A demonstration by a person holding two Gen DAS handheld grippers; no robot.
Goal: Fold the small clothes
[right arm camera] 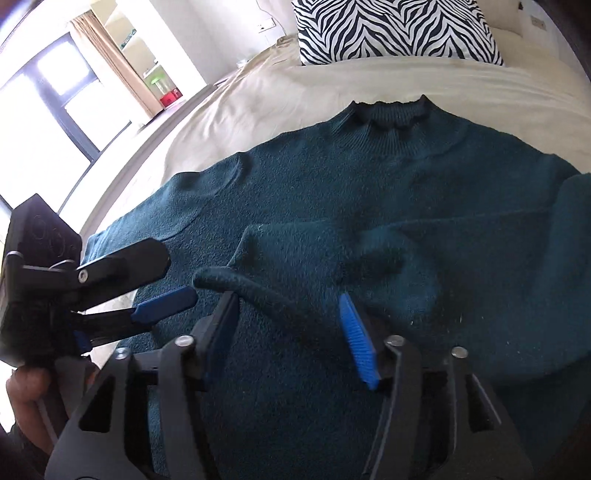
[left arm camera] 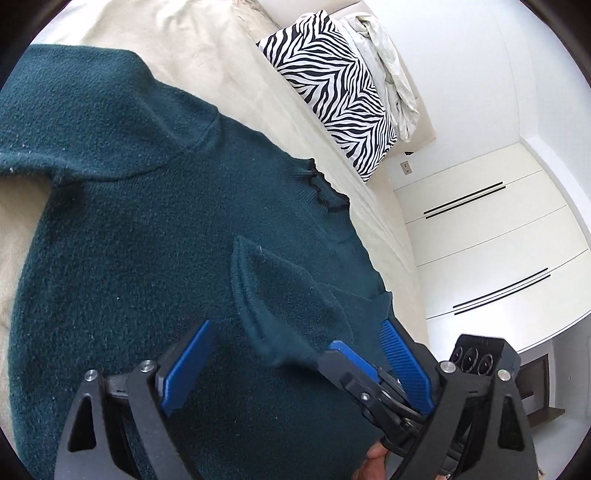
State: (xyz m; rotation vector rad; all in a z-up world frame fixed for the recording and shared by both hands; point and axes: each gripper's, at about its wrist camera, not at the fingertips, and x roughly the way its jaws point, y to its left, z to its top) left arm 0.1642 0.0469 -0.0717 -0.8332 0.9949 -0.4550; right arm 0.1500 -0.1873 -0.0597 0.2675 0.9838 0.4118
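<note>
A dark teal knit sweater (left arm camera: 129, 240) (right arm camera: 369, 177) lies flat on a cream bedsheet (left arm camera: 207, 48) (right arm camera: 280, 88), with its ruffled collar (right arm camera: 391, 114) toward the pillow. One sleeve (right arm camera: 424, 251) is folded across the body. Its cuff (left arm camera: 266, 295) (right arm camera: 229, 282) stands up in a loop. My right gripper (right arm camera: 288, 297) is open, and the cuff edge runs loosely between its blue pads. One of its fingers (left arm camera: 351, 356) shows in the left wrist view, at the cuff's end. My left gripper (left arm camera: 295, 325) (right arm camera: 177, 277) is open wide, straddles the cuff from the side and holds nothing.
A zebra-print pillow (left arm camera: 332, 92) (right arm camera: 399, 29) rests at the head of the bed beside a crumpled pale cloth (left arm camera: 391, 74). White wardrobe doors (left arm camera: 480, 240) stand past one bed edge and a window (right arm camera: 55, 103) past the other. A person's hand (right arm camera: 26, 384) holds the left gripper.
</note>
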